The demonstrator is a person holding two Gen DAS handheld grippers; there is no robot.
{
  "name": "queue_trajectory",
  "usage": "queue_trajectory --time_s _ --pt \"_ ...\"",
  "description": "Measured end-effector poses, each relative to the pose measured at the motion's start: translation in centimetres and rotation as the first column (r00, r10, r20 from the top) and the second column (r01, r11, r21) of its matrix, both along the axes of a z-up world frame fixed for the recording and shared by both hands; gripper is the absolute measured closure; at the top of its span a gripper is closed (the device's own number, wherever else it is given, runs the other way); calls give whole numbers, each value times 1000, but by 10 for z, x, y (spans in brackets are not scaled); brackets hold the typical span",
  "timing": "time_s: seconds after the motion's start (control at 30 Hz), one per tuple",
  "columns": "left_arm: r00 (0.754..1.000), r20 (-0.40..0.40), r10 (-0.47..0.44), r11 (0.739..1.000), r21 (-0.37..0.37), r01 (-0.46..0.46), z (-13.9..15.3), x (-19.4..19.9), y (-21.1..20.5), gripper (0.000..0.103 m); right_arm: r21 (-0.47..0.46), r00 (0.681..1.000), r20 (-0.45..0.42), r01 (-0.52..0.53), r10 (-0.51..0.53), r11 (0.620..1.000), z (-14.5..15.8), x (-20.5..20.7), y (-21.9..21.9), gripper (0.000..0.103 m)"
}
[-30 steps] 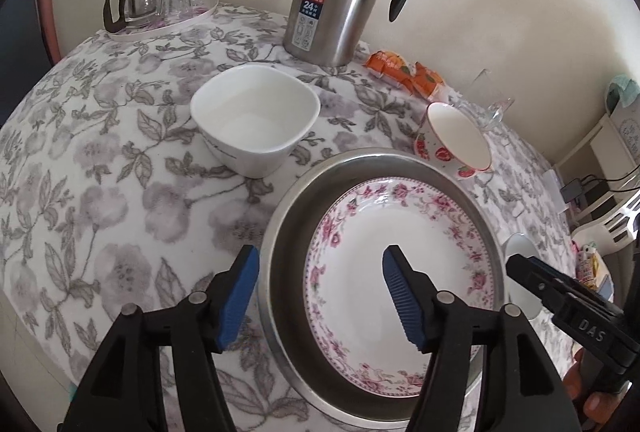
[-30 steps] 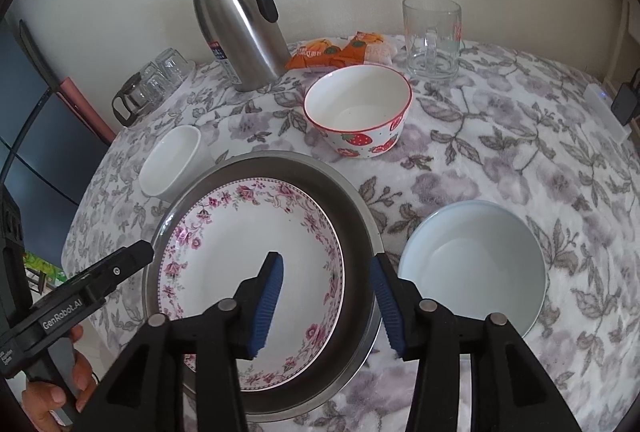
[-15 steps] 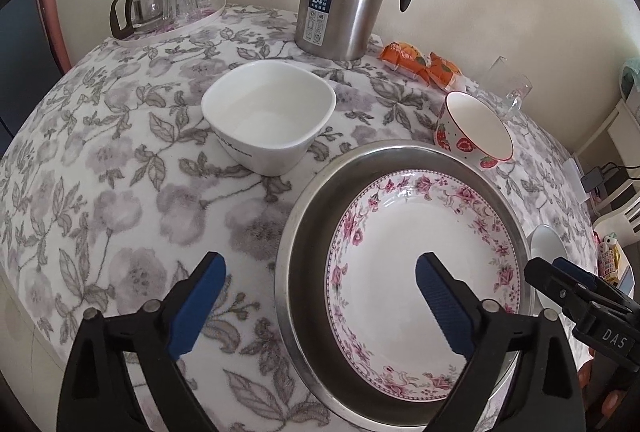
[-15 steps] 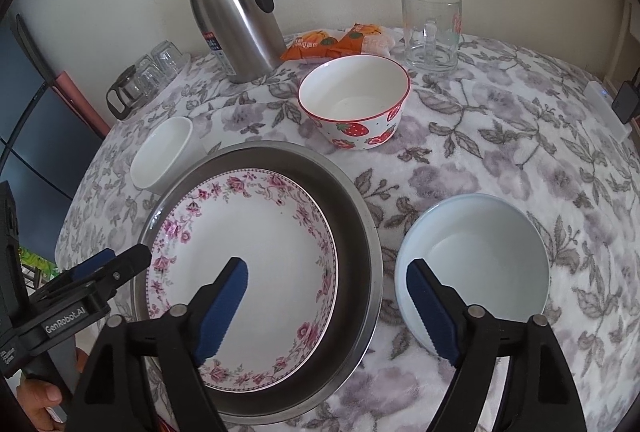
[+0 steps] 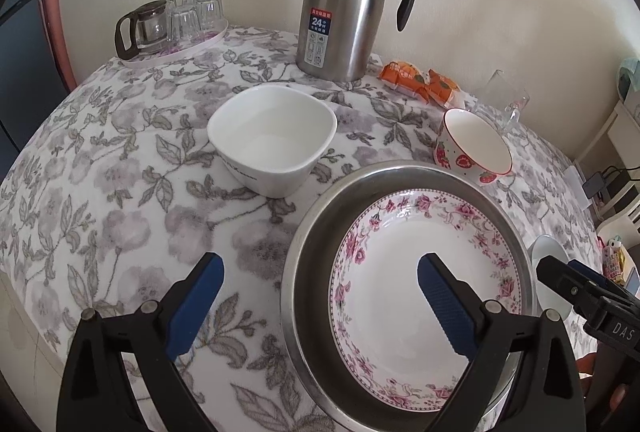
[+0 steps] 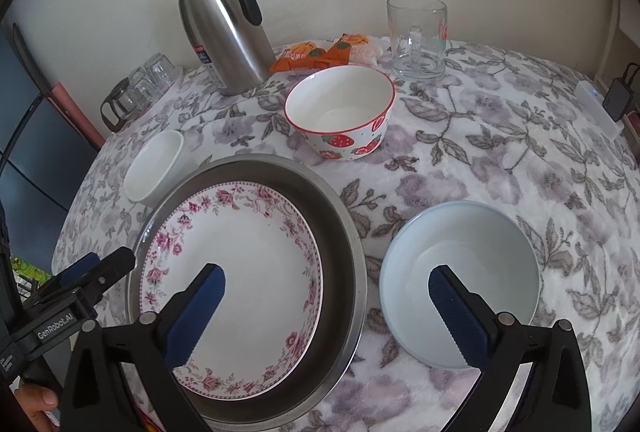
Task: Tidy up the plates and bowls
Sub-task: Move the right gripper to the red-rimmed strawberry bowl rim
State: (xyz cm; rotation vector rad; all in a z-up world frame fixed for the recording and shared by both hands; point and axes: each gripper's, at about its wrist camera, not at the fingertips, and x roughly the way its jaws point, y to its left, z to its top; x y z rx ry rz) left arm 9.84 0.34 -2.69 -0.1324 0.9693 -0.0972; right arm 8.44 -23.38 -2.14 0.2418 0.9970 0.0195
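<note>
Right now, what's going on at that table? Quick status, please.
Left gripper and right gripper just opened, holding nothing. Floral plate sits inside steel basin. Pale blue bowl beside it. Nothing in the way.

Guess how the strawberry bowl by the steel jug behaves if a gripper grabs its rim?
The strawberry bowl looks like glazed ceramic: probably stiff, and slick under the pads. It is deep with a narrower foot, so a rim grab may tilt it. It is likely breakable; the soft tablecloth beneath should cushion a small drop.

Left gripper [image 5: 318, 306] fingers just spread wide, right gripper [image 6: 326, 314] likewise, both empty
</note>
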Motion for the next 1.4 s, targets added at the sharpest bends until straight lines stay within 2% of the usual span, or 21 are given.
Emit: queue_trajectory --time_s 0.23,0.4,0.53,0.73,1.03,1.1,1.17,1.3,1.4 --pt "997 77 17 1000 4 -18 7 1 -3 5 -40 997 81 22 -18 999 11 0 -2 0" --pt "997 78 14 1000 -15 -13 11 7 -9 5 -89 995 90 44 -36 995 14 4 -4 0" --pt "992 130 7 999 -33 -2 26 13 -19 5 -85 994 95 64 -55 994 17 9 -9 0" --pt "978 207 -21 1000 2 21 50 31 -42 4 -34 987 122 110 -105 993 25 18 -23 0" --pt "987 148 -68 992 -97 83 41 60 -64 4 8 967 96 236 -236 972 26 31 -60 0" --pt "988 140 -66 991 -110 82 39 67 -68 4 -16 962 71 264 -262 964 26 36 -66 0" --pt "988 143 -63 988 -128 82 38 74 -72 4 -41 964 30 267 -266 963 23 45 -70 0" --pt "984 156 -80 987 -128 100 40 90 -82 4 46 966 52 250 -252 967 21 50 -80 0" --pt "984 145 -102 982 -144 123 40 102 -88 4 22 963 65 259 -260 966 21 59 -83 0"
